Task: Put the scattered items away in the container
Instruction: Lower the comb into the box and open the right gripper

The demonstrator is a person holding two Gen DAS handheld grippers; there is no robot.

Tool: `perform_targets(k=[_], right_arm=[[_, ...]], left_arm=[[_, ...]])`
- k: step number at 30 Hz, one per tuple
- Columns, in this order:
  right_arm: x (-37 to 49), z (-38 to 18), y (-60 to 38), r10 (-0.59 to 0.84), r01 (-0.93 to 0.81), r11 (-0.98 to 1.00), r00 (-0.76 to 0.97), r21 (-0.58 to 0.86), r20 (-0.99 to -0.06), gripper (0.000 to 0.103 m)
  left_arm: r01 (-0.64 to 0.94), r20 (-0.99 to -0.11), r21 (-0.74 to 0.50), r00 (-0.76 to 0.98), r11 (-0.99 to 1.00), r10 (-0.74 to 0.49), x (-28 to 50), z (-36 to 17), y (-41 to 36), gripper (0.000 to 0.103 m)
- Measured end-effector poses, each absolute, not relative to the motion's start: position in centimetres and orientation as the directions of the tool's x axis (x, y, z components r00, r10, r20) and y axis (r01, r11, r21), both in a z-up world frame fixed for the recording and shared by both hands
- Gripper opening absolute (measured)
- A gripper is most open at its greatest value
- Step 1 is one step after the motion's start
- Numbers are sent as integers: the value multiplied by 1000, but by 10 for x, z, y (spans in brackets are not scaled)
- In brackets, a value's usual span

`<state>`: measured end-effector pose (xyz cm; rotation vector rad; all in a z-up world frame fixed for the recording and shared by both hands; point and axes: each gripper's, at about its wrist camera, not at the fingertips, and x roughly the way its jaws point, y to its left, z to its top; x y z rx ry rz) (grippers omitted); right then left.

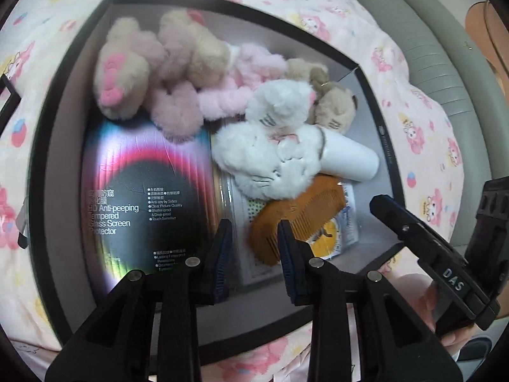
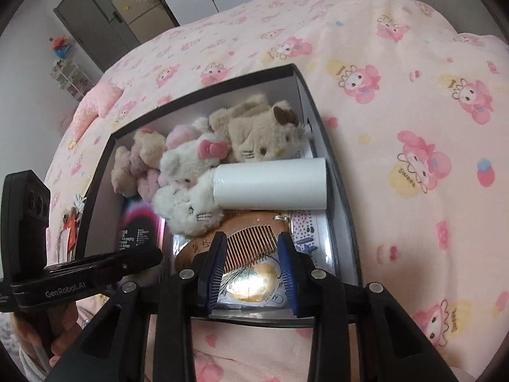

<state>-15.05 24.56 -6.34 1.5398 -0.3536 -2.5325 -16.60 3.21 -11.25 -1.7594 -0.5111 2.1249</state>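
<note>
An open black-rimmed box (image 1: 39,172) (image 2: 338,197) lies on the bed. In it are several plush cats, among them a white one (image 1: 270,156) (image 2: 187,197) and a beige one (image 1: 334,108) (image 2: 264,133). Also inside are a screen-protector pack (image 1: 143,197) (image 2: 136,232), a white roll (image 1: 350,156) (image 2: 270,184) and a wooden comb (image 1: 296,216) (image 2: 251,232) on flat packets. My left gripper (image 1: 254,245) hovers open over the box's near side, nothing between its pads. My right gripper (image 2: 253,264) hangs open above the comb, holding nothing.
A pink cartoon-print bedsheet (image 2: 397,95) surrounds the box. A grey padded bed edge (image 1: 429,47) runs along the right. Each view shows the other gripper (image 1: 413,222) (image 2: 95,267) beside the box, with a hand (image 1: 420,296) on its handle. Far off stand a wardrobe (image 2: 95,16) and a shelf (image 2: 68,76).
</note>
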Motion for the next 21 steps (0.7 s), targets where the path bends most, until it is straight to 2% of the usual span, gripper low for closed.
perform_targets(k=[5, 9, 12, 17, 20, 21], right_arm=[[-160, -77, 233, -237, 30, -969, -395, 246, -887, 29], [-158, -76, 231, -211, 36, -976, -409, 215, -888, 29], [-158, -75, 232, -224, 33, -973, -408, 230, -885, 29], [-160, -73, 237, -250, 20, -964, -417, 267, -874, 29], [-162, -74, 236, -247, 24, -965, -416, 261, -875, 29], [-162, -74, 236, -248, 26, -965, -416, 261, -875, 29]], left_arm=[[-34, -886, -439, -150, -898, 439, -174, -120, 49, 29], [-19, -838, -535, -112, -844, 534, -177, -122, 54, 29], [-45, -855, -499, -141, -866, 500, -166, -114, 46, 29], [-99, -853, -511, -62, -854, 518, -157, -114, 43, 29], [-99, -856, -513, -19, -853, 517, -163, -121, 49, 24], [-102, -867, -493, -22, -864, 497, -165, -124, 52, 19]])
